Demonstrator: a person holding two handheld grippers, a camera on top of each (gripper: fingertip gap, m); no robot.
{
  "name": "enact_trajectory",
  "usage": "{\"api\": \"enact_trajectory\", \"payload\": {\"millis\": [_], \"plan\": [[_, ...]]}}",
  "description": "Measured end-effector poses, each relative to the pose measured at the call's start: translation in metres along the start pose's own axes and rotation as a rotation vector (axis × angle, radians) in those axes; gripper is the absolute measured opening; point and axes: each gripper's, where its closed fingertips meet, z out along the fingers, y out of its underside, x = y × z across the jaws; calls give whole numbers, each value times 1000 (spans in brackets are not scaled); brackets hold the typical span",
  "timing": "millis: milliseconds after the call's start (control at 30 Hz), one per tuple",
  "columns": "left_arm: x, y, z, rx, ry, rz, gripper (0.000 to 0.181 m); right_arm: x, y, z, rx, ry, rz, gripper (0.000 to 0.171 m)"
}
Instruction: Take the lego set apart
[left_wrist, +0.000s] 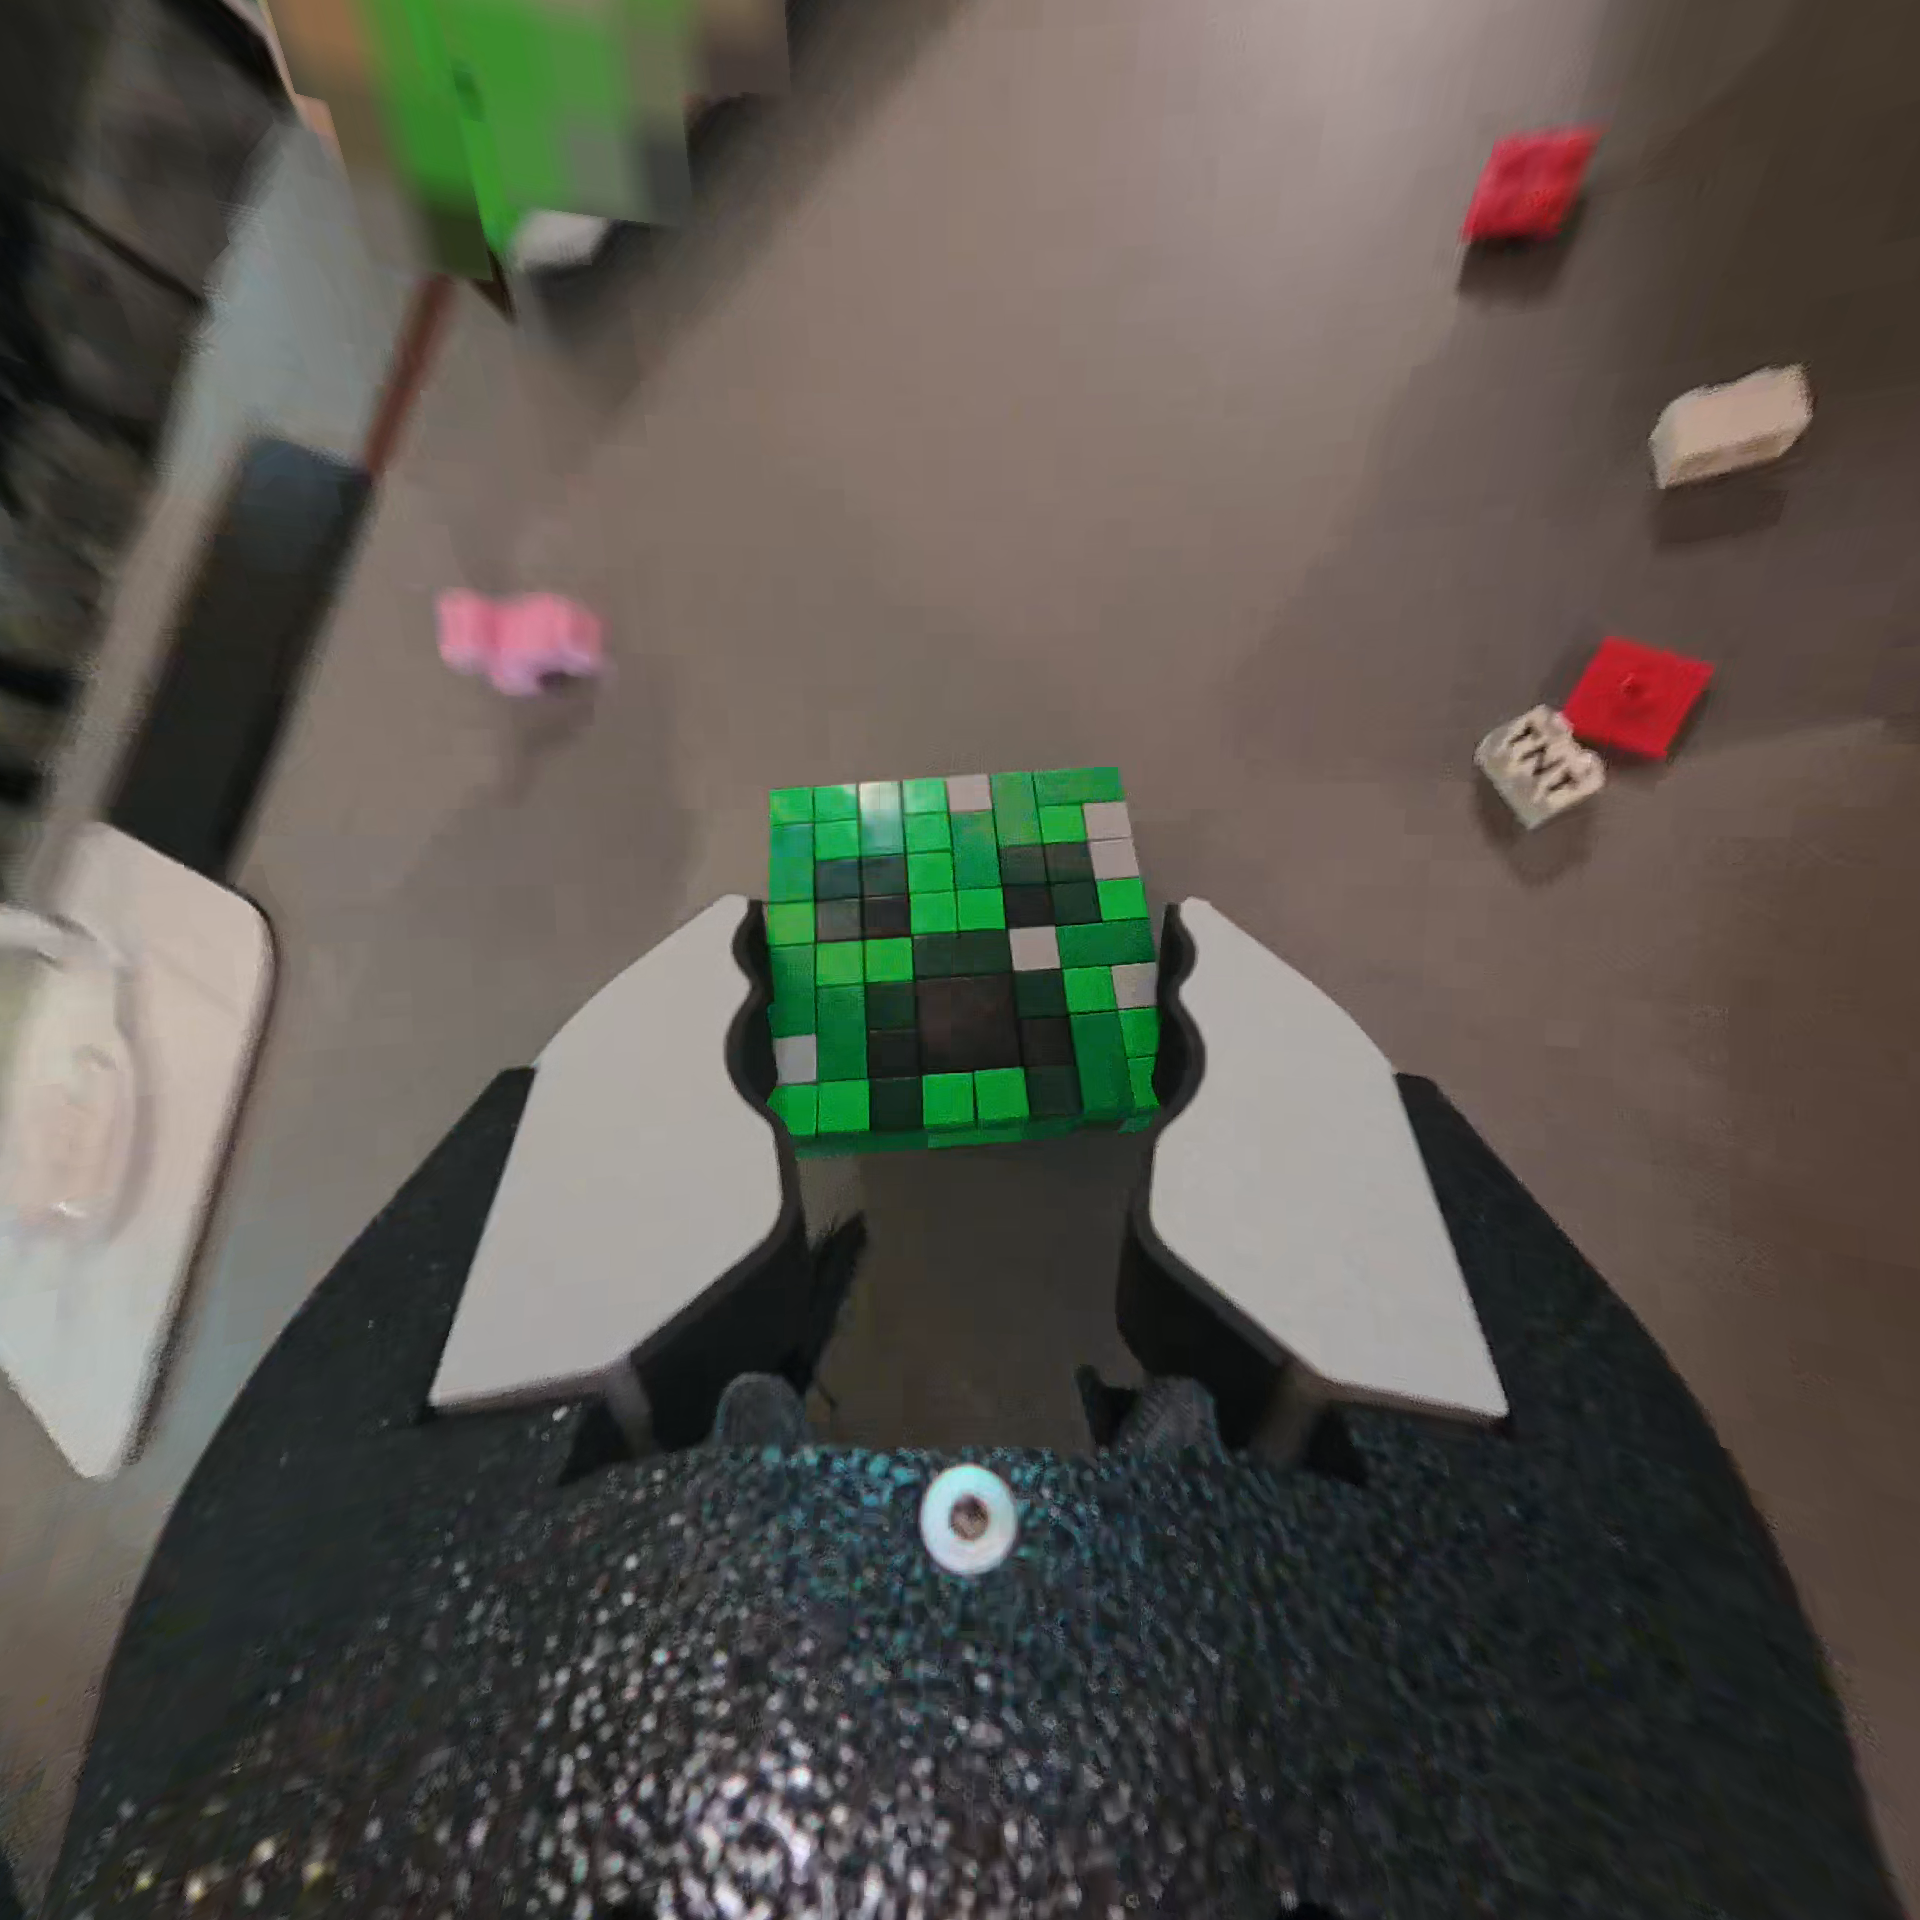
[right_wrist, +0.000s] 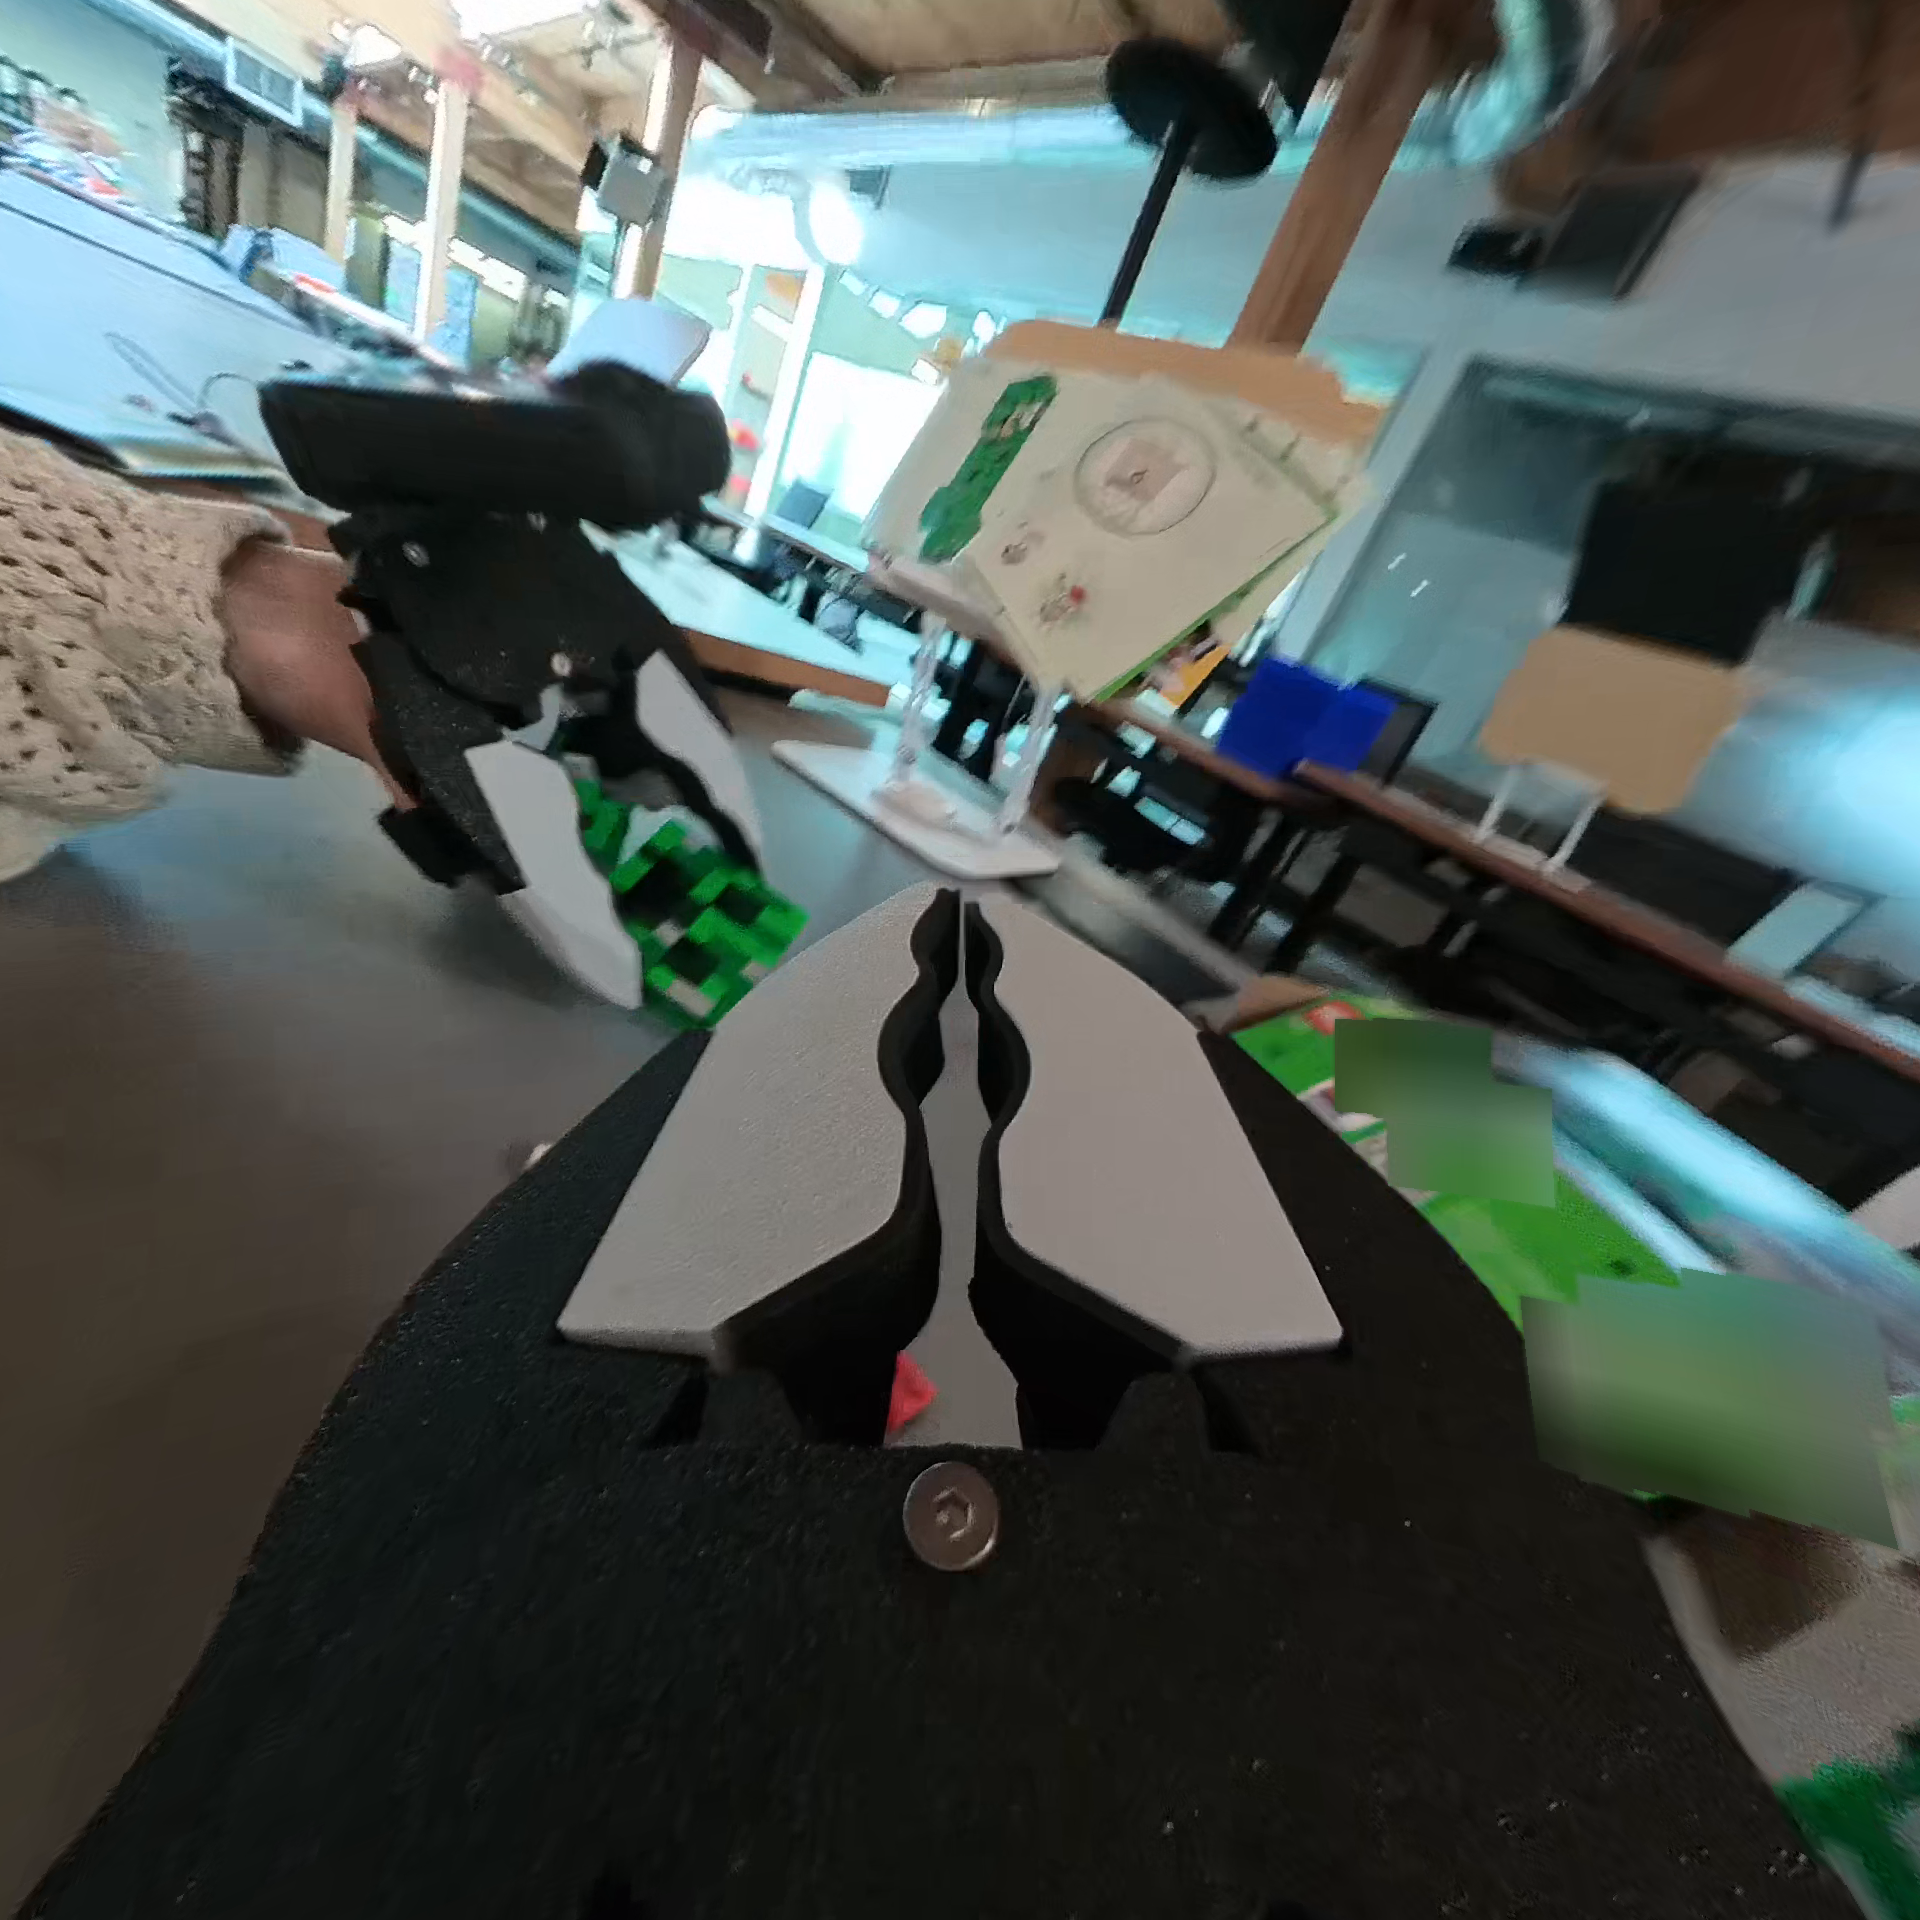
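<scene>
Green block clamped in left tongs — right tongs clenched, empty; loose pcs seen left view only.

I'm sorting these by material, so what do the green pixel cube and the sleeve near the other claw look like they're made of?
Green pixel cube: hard glossy plastic, judging by crisp square tiles and highlights. Sleeve: cream open-knit yarn, its looped weave visible; fibre type unclear.
</scene>
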Motion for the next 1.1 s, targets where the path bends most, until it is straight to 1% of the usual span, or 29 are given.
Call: {"api": "enact_trajectory", "payload": {"millis": [67, 200, 300, 433, 567, 600, 633, 667, 733, 767, 833, 900, 967, 1067, 1100], "plan": [[3, -18, -2, 87, -68, 103, 71, -11, 15, 7, -76, -89, 114, 8], [22, -43, -3, 214, -125, 258, 71, -28, 36, 15, -198, -218, 353, 26], [41, -66, -11, 399, -118, 342, 70, -34, 41, 16, -222, -264, 473, 37], [59, -86, -29, 590, -146, 445, 70, -43, 34, 15, -199, -386, 706, 46], [73, -97, -46, 728, -146, 501, 70, -62, 25, 10, -204, -568, 874, 46], [76, -99, -48, 746, -141, 510, 70, -67, 23, 8, -210, -608, 886, 41], [78, -100, -50, 760, -131, 511, 70, -72, 22, 7, -224, -641, 881, 31], [79, -101, -51, 768, -126, 504, 70, -74, 24, 7, -243, -649, 858, 18], [76, -102, -50, 772, -133, 474, 69, -69, 25, 8, -239, -605, 783, 17], [73, -103, -51, 773, -134, 446, 73, -65, 26, 8, -230, -571, 711, 17], [64, -103, -52, 774, -143, 396, 79, -56, 31, 8, -237, -471, 515, 17], [56, -101, -52, 762, -160, 384, 79, -47, 36, 7, -252, -371, 259, 17], [51, -97, -48, 734, -183, 394, 78, -45, 38, 6, -261, -316, 30, 17], [55, -92, -39, 691, -205, 459, 73, -56, 40, 5, -260, -307, -253, 17], [58, -90, -35, 673, -213, 491, 64, -63, 40, 5, -252, -328, -316, 17]]}}
